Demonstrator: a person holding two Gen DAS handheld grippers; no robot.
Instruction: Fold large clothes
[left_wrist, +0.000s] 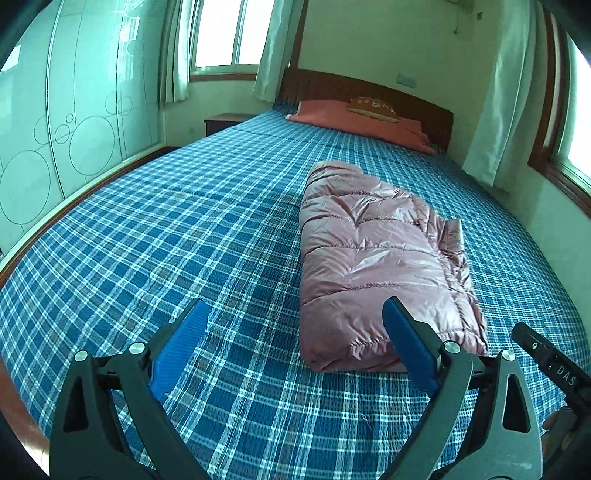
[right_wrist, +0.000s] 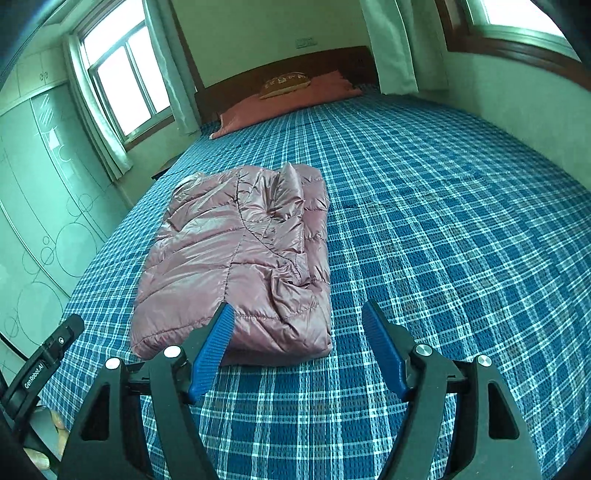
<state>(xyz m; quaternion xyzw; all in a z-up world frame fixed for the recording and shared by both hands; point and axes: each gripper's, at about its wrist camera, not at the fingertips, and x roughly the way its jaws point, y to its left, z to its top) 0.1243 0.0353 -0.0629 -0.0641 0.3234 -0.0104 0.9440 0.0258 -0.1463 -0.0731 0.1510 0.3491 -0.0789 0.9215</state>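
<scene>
Lying folded on the plaid bed (left_wrist: 147, 229), pink puffer jacket (left_wrist: 373, 258), both claws (left_wrist: 295, 325) (right_wrist: 299, 328) apart, empty.

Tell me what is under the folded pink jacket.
The pink jacket lies on the blue plaid bedsheet, which shows all around it. Anything between its folded layers is covered.

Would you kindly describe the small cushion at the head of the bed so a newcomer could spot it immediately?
Start at the dark wooden headboard at the far end of the blue plaid bed. Along its foot lies a long salmon-pink pillow, and the small cushion rests on top of it. It is tan-brown with pale markings, far smaller than the pillow beneath.
</scene>
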